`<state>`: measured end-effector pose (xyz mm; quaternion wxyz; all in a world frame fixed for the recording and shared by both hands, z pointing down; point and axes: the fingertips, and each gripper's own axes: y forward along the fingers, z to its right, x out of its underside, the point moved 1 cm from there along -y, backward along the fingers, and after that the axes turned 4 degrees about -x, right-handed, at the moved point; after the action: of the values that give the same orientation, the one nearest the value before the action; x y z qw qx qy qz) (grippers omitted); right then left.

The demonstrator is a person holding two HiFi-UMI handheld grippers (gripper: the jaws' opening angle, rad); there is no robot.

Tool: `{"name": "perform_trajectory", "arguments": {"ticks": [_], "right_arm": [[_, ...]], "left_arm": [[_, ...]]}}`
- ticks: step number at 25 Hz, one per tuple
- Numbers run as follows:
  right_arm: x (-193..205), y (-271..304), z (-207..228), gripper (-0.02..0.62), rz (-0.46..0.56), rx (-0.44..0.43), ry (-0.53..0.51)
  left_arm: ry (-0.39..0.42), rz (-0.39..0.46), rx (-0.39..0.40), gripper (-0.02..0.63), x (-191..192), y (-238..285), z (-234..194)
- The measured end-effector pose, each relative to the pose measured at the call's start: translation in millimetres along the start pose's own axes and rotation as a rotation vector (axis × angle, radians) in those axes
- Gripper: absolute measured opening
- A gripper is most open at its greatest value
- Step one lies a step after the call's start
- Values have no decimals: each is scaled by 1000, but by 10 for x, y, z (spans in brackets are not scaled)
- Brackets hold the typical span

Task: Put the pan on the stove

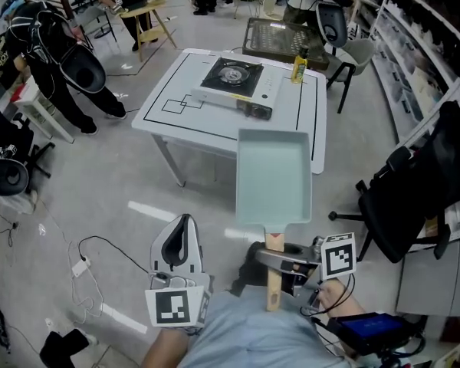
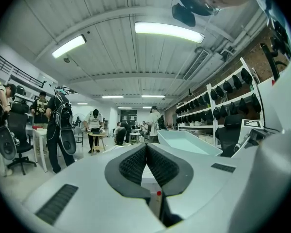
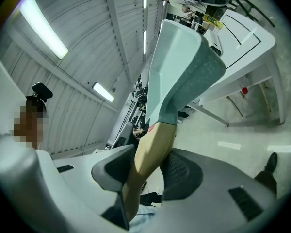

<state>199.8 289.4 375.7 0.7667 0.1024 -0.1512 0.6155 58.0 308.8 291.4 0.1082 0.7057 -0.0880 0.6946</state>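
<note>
Right gripper view has my right fingers closed on the wooden handle of the pan. One pad sits on each side, and they stand fairly wide because the handle fills the gap. So the right gripper carries the whole load. Left gripper view shows the left gripper with its fingers pressed together on nothing, held low at my left side.

I judge the pan stiff and not fragile, but nose-heavy. The rectangular body hangs out beyond the grip, so it will want to dip or roll about the smooth, rounded wood. The handle is the right place to hold, and nearer the body would give better control.

From the head view, the pan is in the air in front of me, open face up. It is over the floor, with its far end overlapping the near edge of the white bench. Its long axis runs away from me: handle toward my body, far end toward the stove, which sits well apart on the bench's far half.
</note>
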Motion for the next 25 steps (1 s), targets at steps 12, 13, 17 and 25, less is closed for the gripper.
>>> {"name": "perform_trajectory", "arguments": {"ticks": [12, 13, 17, 25], "right_arm": [[-532, 207, 439, 175, -7, 27, 49], [-592, 232, 465, 175, -9, 25, 53], [-859, 324, 581, 175, -27, 28, 55], [-1424, 506, 798, 175, -61, 15, 56]], "left_arm": [[8, -56, 8, 18, 142, 795, -199], [9, -59, 7, 18, 140, 867, -214], [8, -77, -3, 18, 146, 1161, -283], [8, -90, -20, 18, 140, 1785, -393]]}}
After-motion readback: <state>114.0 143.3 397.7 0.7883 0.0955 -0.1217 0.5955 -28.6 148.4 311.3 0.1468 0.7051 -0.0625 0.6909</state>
